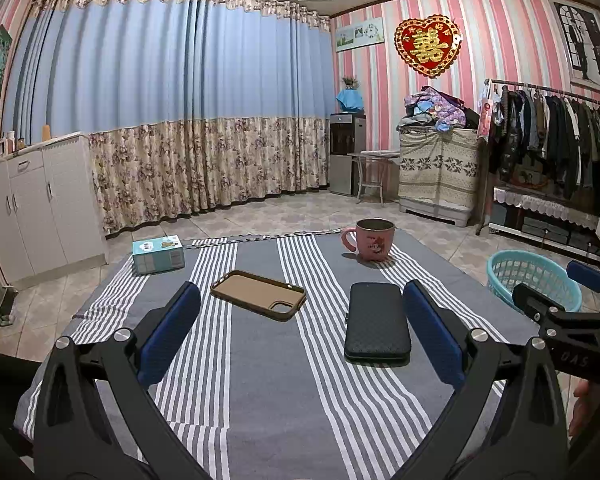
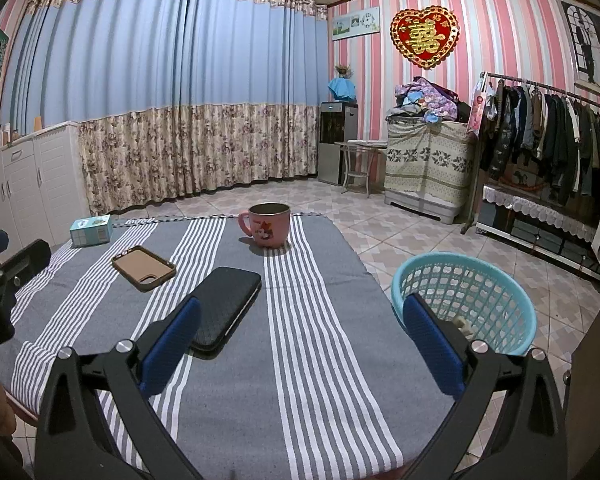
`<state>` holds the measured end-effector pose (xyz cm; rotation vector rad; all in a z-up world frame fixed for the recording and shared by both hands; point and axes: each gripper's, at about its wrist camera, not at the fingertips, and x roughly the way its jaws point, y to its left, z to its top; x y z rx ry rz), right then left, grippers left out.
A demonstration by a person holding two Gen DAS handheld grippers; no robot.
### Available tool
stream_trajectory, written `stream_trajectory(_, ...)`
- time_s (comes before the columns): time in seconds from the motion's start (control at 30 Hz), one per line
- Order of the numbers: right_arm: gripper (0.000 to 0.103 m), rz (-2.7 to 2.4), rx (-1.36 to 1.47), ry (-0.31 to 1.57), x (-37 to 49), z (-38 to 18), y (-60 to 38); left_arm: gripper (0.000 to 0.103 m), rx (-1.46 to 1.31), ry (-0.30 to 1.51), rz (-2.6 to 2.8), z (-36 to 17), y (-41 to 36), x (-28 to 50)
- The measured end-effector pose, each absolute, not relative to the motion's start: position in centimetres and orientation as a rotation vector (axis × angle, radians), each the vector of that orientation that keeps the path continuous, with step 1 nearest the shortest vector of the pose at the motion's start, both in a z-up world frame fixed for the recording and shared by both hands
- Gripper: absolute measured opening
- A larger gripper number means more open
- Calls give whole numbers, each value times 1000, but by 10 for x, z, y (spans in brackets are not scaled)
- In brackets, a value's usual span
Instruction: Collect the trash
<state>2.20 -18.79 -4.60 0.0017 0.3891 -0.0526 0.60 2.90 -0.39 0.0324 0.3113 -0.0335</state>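
My left gripper (image 1: 300, 292) hovers open over the striped tablecloth (image 1: 260, 380) with nothing between its blue pads. Between its fingers lie a brown phone case (image 1: 258, 294), inner side up, and a black phone case (image 1: 378, 322) close to the right finger. My right gripper (image 2: 302, 300) is also open and holds nothing, at the table's right side. Its left finger overlaps the black phone case (image 2: 228, 304). A teal plastic basket (image 2: 466, 276) stands on the floor beside the table's right edge. A small pale scrap (image 2: 462, 326) shows inside it, partly hidden by the right finger.
A pink mug (image 1: 374, 240) stands at the far right of the table and a light blue box (image 1: 158, 255) at the far left corner. White cabinets (image 1: 32, 208) line the left wall. A clothes rack (image 2: 548, 136) and covered storage fill the right.
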Motion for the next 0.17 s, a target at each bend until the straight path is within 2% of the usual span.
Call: stream_trajectory(0.17,99,-54,3,394,22,-46,-188,98,38,312,-40,-5,31,7)
